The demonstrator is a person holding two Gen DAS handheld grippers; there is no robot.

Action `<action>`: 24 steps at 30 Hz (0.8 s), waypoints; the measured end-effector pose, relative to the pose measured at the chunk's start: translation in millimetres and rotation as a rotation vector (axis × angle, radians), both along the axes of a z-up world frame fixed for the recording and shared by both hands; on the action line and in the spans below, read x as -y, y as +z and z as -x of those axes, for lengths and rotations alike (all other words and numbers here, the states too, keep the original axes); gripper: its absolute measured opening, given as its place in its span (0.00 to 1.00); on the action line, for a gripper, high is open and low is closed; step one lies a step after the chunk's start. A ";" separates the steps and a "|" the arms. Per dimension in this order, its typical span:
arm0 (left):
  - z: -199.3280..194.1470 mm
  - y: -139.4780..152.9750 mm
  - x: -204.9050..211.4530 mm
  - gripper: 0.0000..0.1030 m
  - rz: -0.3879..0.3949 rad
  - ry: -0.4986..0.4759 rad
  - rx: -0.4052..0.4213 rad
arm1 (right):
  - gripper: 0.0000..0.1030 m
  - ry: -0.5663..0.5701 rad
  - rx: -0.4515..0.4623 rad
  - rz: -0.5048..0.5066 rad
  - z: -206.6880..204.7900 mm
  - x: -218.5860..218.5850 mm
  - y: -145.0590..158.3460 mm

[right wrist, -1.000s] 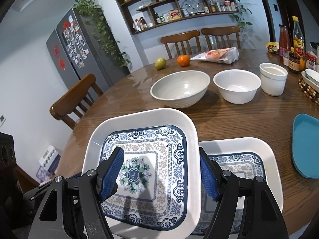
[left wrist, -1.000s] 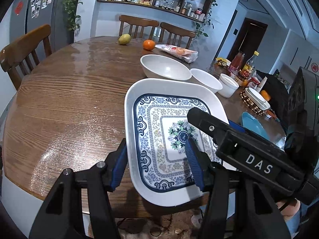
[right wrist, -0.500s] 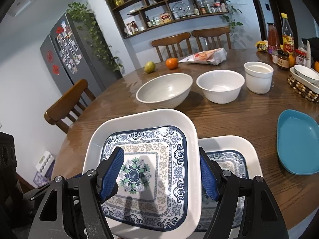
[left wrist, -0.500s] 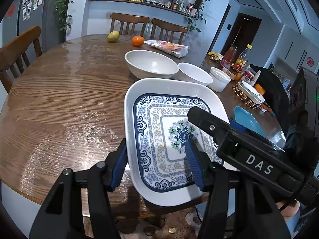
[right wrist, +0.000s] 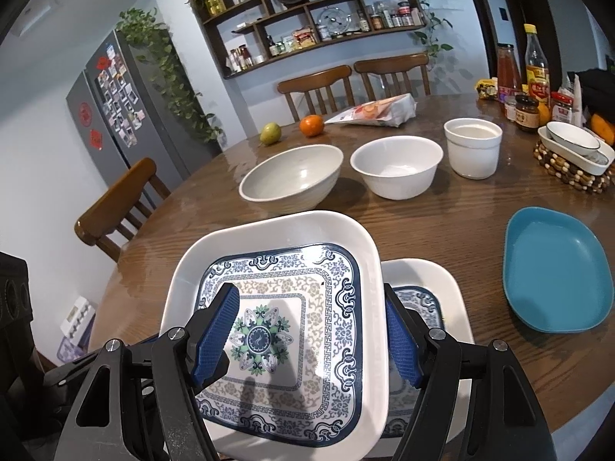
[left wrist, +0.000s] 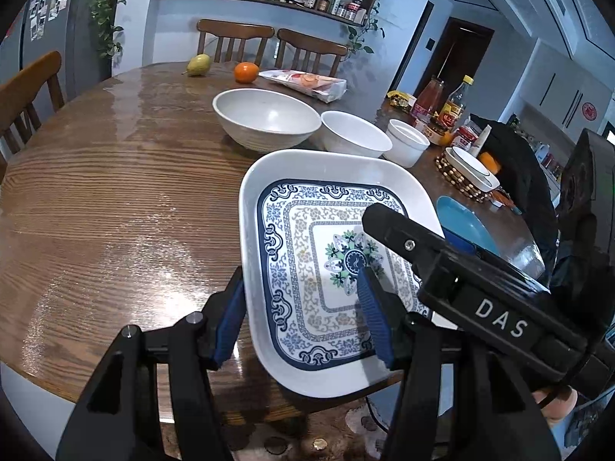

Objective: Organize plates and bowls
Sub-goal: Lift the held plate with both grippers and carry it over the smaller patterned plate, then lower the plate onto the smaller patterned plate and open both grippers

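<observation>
Both grippers hold one large square white plate with a blue pattern above the wooden table. My left gripper is shut on its left rim, one finger outside the rim and one on the patterned face. My right gripper is shut on the right rim, and its black body crosses the left wrist view. A second patterned plate lies on the table, mostly hidden under the held one. Beyond stand a large pale bowl, a white bowl and a white cup.
A blue plate lies to the right near the table edge. A beaded trivet with small dishes and bottles crowd the far right. A pear, an orange and a snack packet sit at the back, with chairs around.
The held plate has moved to the right with both grippers and now covers more of the plate lying on the table. Both grips look unchanged.
</observation>
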State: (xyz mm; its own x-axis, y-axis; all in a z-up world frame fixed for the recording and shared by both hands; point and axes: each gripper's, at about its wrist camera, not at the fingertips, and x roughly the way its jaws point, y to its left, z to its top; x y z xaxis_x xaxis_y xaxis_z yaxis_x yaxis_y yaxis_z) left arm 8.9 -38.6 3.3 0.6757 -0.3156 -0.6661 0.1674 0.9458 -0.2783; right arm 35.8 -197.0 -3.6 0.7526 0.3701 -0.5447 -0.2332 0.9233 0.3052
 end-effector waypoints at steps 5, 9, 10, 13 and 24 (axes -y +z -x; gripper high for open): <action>-3.3 -1.2 7.5 0.53 -0.005 -0.019 -0.007 | 0.72 -0.022 -0.003 0.000 0.4 8.1 -1.3; -5.8 -2.7 13.8 0.53 -0.008 -0.034 -0.013 | 0.72 -0.038 -0.005 0.001 0.3 13.6 -2.1; -6.2 -3.0 14.6 0.53 -0.008 -0.037 -0.014 | 0.72 -0.042 -0.005 0.002 0.0 15.0 -2.3; -7.5 -3.6 18.1 0.53 -0.008 -0.045 -0.017 | 0.72 -0.052 -0.007 -0.002 -0.2 19.6 -3.2; -16.7 -8.9 32.2 0.53 -0.015 -0.077 -0.041 | 0.72 -0.088 -0.026 -0.006 -1.2 33.5 -9.9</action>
